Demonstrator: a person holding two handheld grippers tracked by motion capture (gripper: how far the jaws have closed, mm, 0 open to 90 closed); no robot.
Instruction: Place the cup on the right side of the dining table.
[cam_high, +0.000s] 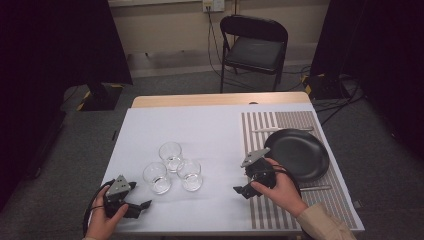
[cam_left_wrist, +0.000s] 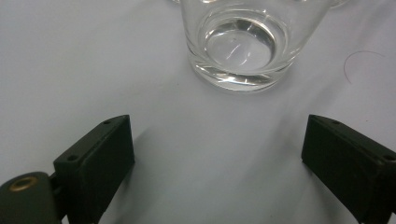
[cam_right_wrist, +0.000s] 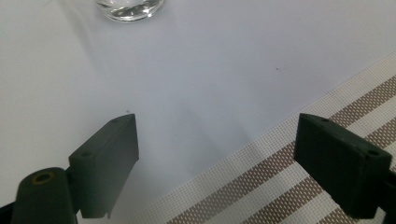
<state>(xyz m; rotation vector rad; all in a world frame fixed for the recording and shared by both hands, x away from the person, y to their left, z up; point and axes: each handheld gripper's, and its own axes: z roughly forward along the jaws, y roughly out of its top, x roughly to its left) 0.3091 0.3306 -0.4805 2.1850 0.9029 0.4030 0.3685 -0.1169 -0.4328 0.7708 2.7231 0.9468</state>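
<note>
A white table (cam_high: 210, 125) carries a striped placemat (cam_high: 260, 205) on its right side, where a black plate (cam_high: 305, 150) lies bare, and left of the mat three clear glasses stand clustered, all empty. The nearest glass (cam_high: 157, 177) (cam_left_wrist: 238, 46) sits just ahead of the left gripper (cam_high: 136, 206) (cam_left_wrist: 219, 158), whose jaws are spread wide with nothing between them. The right gripper (cam_high: 241, 190) (cam_right_wrist: 219, 158), likewise spread and holding nothing, hovers over the mat's left edge, near another glass (cam_high: 189, 174) (cam_right_wrist: 130, 8).

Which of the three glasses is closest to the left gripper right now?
The front-left glass, the one nearest the table's left edge. It stands just ahead of the open left gripper; the other two glasses stand farther right and back.
</note>
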